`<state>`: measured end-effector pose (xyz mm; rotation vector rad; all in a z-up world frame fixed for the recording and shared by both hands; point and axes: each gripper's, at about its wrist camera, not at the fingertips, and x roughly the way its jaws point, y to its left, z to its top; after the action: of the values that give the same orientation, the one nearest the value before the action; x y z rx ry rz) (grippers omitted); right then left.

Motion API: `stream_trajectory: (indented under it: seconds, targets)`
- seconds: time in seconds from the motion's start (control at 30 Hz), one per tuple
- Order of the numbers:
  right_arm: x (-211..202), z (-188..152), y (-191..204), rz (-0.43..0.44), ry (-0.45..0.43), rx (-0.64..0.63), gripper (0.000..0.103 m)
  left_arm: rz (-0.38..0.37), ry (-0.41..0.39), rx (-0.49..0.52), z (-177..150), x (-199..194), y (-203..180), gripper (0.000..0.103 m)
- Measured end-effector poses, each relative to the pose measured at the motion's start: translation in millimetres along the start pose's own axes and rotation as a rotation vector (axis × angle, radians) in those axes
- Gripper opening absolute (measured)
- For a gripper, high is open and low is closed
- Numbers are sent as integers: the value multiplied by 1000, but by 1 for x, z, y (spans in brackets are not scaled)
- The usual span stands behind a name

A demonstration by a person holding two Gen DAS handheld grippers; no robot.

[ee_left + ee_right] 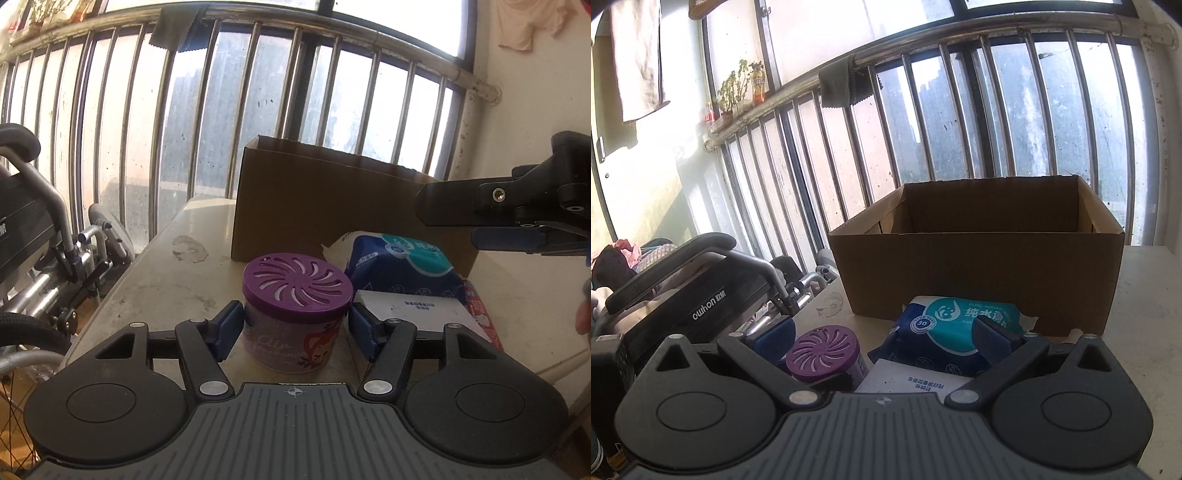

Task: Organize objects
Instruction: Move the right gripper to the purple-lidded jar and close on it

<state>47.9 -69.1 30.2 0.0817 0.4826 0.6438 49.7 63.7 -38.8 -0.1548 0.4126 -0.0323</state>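
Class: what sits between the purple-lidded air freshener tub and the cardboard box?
Bare tabletop only, seen in the left wrist view: the tub stands clear of the box, wipes pack alongside.

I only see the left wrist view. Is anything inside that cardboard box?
Observer: The right wrist view looks over the cardboard box rim. The inner walls are bare and nothing sticks up, but the floor is hidden.
Operator: And the other claw at my right edge, is it carrying anything?
Observer: No. The right gripper is wide open and empty, and the wet wipes pack shows between its fingers.
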Motion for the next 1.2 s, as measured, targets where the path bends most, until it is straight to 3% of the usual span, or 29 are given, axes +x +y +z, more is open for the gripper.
stream_trajectory:
  seconds: [0.2, 0.27, 0.33, 0.4, 0.5, 0.67, 0.73, 0.93, 1.07, 1.2]
  targets:
    - [20, 12, 17, 103, 67, -78, 103, -5, 32, 54, 0, -6, 21, 40]
    - [24, 14, 23, 115, 74, -102, 103, -11, 52, 89, -1, -6, 25, 40]
    - [30, 16, 28, 109, 78, -128, 103, -18, 70, 101, -3, -5, 29, 47]
    - [37, 20, 31, 116, 94, -156, 103, -20, 67, 98, -4, -4, 31, 72]
    - [51, 25, 35, 136, 127, -210, 103, -12, 28, 129, -3, 0, 29, 80]
    - [64, 36, 30, 120, 160, -225, 103, -77, 29, 93, 3, 24, 31, 80]
    - [67, 38, 27, 143, 177, -206, 103, -120, 53, 27, 4, 36, 38, 68]
    - [73, 35, 19, 173, 228, -167, 103, -85, 7, 204, -3, 29, 31, 65]
    - [82, 30, 29, 187, 274, -206, 103, -114, 22, 241, -5, 18, 36, 65]
    - [95, 13, 51, 275, 387, -257, 103, -129, 33, 235, -7, 10, 43, 65]
